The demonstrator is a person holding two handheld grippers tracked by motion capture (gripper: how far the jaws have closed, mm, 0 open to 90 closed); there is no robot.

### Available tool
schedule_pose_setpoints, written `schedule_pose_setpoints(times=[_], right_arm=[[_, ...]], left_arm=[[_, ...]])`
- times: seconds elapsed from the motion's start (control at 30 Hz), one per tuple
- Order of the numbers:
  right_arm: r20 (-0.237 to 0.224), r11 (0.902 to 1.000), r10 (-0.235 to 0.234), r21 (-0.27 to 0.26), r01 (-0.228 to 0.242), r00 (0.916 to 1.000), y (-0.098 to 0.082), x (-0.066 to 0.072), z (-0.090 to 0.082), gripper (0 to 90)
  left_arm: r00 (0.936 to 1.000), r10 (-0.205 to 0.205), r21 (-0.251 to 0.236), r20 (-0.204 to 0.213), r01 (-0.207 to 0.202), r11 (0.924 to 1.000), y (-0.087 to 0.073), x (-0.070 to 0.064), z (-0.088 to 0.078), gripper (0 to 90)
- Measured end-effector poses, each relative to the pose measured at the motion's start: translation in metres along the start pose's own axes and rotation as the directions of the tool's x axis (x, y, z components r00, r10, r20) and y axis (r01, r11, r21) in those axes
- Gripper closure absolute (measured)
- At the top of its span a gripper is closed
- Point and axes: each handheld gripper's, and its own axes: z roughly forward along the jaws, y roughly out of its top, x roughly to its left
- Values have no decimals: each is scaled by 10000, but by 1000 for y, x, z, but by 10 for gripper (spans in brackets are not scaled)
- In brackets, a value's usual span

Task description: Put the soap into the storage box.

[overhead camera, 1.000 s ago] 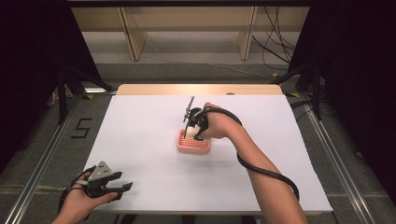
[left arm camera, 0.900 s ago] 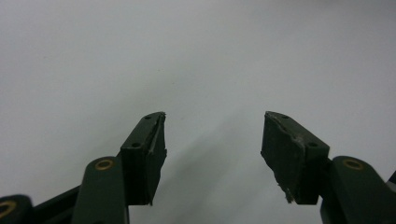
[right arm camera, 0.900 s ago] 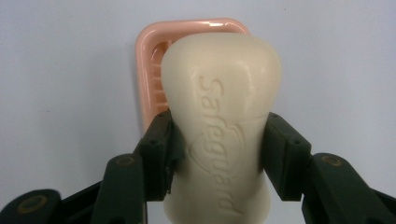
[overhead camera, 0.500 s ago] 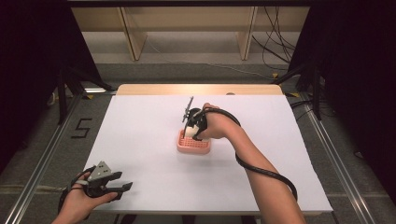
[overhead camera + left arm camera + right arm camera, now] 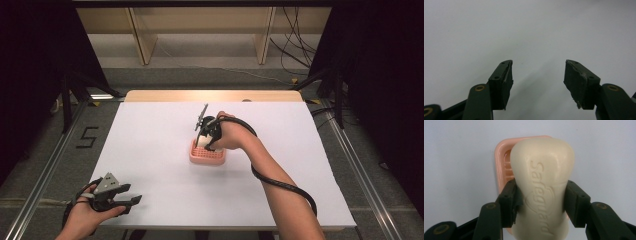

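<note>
Broadly, little has changed on my white table over the past second: my left hand has stayed at the near left corner, and my right arm reaches to the middle just as it did, having drifted only a touch.

My left gripper rests low by the table edge, and in the left gripper view its jaws stand wide apart over bare table, holding nothing.

My right gripper stays clamped across the middle of the cream soap bar (the stamped brand name runs along its face), a jaw pressed on each side.

Below the bar sits the pink soap dish, its ribbed floor peeking out at the left in the right gripper view. I cannot tell whether the bar touches the dish or hangs just over it. I judge that I am either setting it in or lifting it out.
</note>
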Motion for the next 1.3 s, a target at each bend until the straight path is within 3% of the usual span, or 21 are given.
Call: schedule_pose_setpoints(times=[0.07,0.3,0.37,0.4,0.43,0.6,0.67,1.3], right_arm=[[29,9996,263,-70,-262,9997,0,2,1,505],[83,9999,107,-131,-106,9999,1,2,4,505],[-84,9990,361,-249,-363,9993,2,4,5,505],[-74,9994,166,-313,-168,9998,2,3,7,505],[-42,9992,313,-267,-314,9995,2,3,7,505],[-111,9987,88,-509,-94,9999,2,1,10,505],[-10,9991,224,-357,-224,9997,2,2,10,505],[-153,9992,-15,-391,9,9999,3,1,18,505]], left_arm=[[10000,1,47,16,-1,10000,0,0,0,392],[10000,9,50,29,-9,10000,0,0,-1,391],[10000,-8,-6,6,8,10000,0,0,0,391],[10000,-13,-21,0,13,10000,0,0,0,392],[10000,-13,-24,-1,13,10000,0,0,0,392],[10000,-7,-17,-1,7,10000,0,0,0,391],[10000,-8,-17,-1,8,10000,0,0,0,392],[10000,-1,-21,18,1,10000,0,0,0,392]])
